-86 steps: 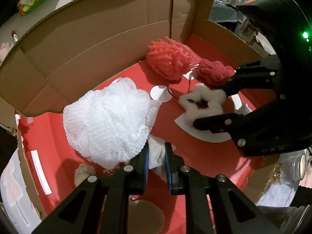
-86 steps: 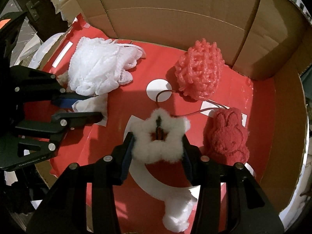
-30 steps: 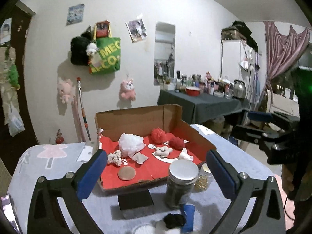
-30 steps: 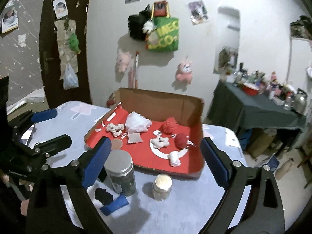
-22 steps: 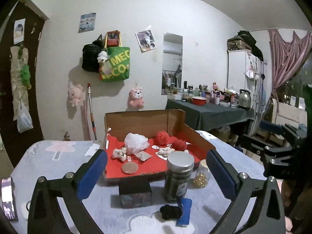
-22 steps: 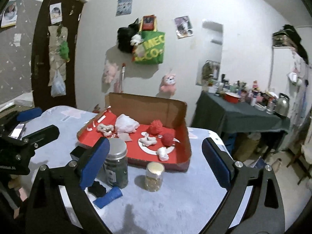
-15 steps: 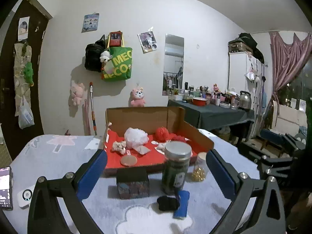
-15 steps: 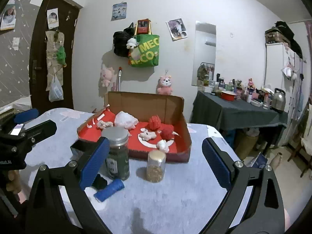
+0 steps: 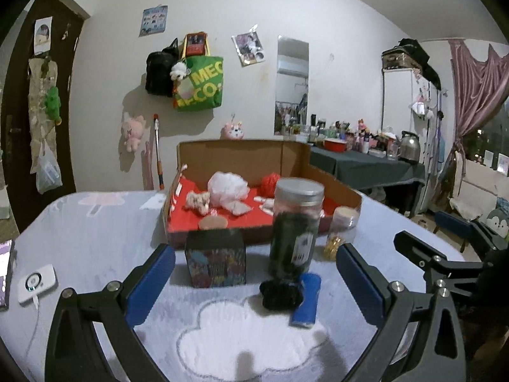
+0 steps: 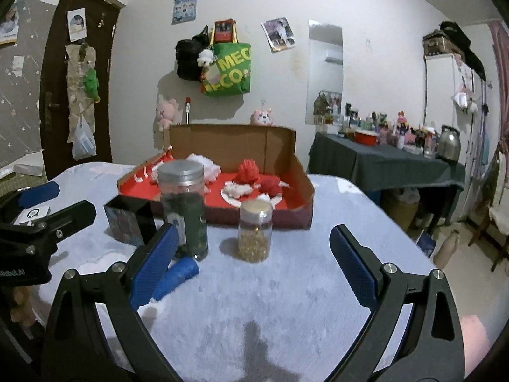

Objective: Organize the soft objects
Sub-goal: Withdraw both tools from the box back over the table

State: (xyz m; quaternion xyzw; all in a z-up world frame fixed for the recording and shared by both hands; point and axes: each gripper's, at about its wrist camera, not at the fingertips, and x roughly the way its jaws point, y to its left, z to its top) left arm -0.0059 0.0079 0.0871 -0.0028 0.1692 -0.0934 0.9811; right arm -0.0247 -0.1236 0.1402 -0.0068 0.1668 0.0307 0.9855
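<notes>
Both grippers withdrew; white puff [image 9: 227,187] (fluffy) boxed.

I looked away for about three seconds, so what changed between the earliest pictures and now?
Both claws let go and pulled back out of the cardboard box: the left claw released the white tissue scrap, the right claw released the white fluffy star. Both now hover open over the table. The soft items stayed in the box.

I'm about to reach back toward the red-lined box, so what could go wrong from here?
The tall dark jar and small gold-bead jar stand between the open grippers and the box; a low reach could topple them. The blue roll and black fluffy lump lie loose and could get swept aside.
</notes>
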